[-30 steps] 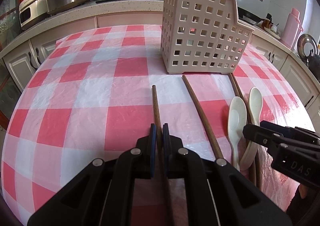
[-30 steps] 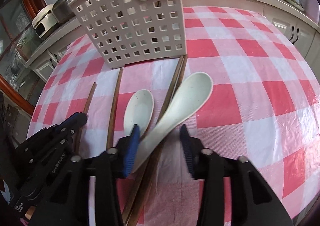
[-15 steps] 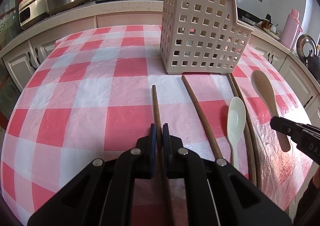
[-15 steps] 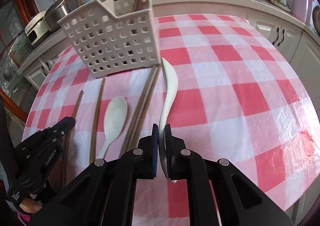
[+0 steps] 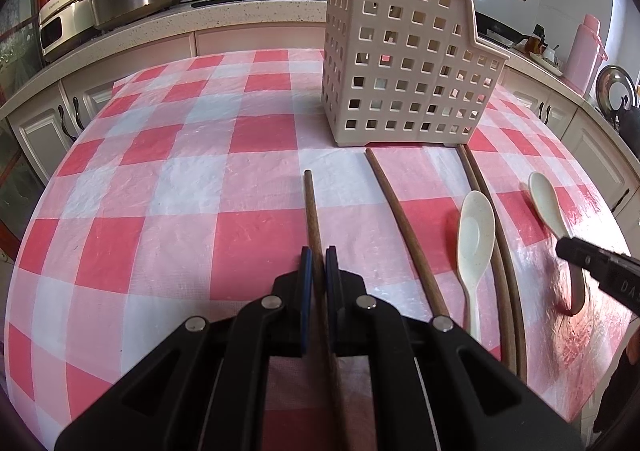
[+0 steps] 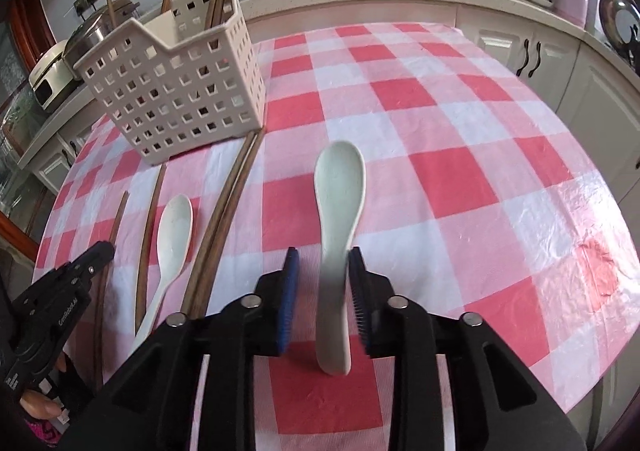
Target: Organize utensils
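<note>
- Left wrist view: the left gripper is clamped tight on a dark wooden chopstick, which runs straight ahead between the blue pads, flat on the red-and-white checked tablecloth.
- A second chopstick lies just to its right; beyond it a cream spoon rests bowl-up beside a further pair of chopsticks.
- The perforated beige basket stands upright ahead, with sticks in it.
- Right wrist view: the right gripper has just been opening; its jaws stand partly apart.
- A pale spoon lies between them, handle toward the camera, near the right-hand pad; contact there cannot be told, the other pad is clear.
</note>
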Action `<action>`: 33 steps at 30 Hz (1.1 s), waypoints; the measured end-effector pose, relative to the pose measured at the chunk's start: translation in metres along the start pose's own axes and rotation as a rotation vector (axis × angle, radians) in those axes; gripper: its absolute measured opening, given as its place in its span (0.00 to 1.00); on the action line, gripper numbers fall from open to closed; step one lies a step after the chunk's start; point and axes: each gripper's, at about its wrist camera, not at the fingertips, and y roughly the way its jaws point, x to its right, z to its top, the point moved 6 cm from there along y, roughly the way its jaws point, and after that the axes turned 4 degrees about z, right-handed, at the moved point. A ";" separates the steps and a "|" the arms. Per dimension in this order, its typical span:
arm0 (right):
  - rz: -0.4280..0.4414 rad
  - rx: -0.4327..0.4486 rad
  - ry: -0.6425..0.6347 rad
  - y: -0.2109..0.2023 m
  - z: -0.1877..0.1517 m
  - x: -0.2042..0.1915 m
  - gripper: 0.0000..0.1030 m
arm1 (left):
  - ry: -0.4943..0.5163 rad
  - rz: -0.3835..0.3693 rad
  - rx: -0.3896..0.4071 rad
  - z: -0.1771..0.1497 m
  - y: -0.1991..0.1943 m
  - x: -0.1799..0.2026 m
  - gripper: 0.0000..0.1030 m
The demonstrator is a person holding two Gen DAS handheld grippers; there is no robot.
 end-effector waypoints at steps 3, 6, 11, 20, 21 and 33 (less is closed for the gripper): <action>-0.020 0.051 -0.038 -0.004 0.010 -0.009 0.27 | 0.002 0.002 0.000 0.000 0.000 0.000 0.07; -0.024 0.090 -0.067 -0.006 0.018 -0.021 0.27 | 0.001 0.002 0.000 -0.001 0.000 0.000 0.07; 0.007 0.052 -0.138 0.010 0.017 -0.050 0.27 | -0.005 -0.007 0.000 -0.001 -0.001 0.000 0.07; 0.017 -0.007 -0.148 0.028 0.008 -0.066 0.23 | -0.016 -0.029 0.000 -0.001 0.000 -0.002 0.07; 0.009 -0.014 -0.148 0.030 0.007 -0.065 0.21 | -0.018 -0.031 0.000 -0.001 0.000 -0.002 0.07; -0.034 -0.021 -0.182 0.054 0.030 -0.064 0.20 | -0.018 -0.019 -0.001 -0.001 -0.001 -0.002 0.07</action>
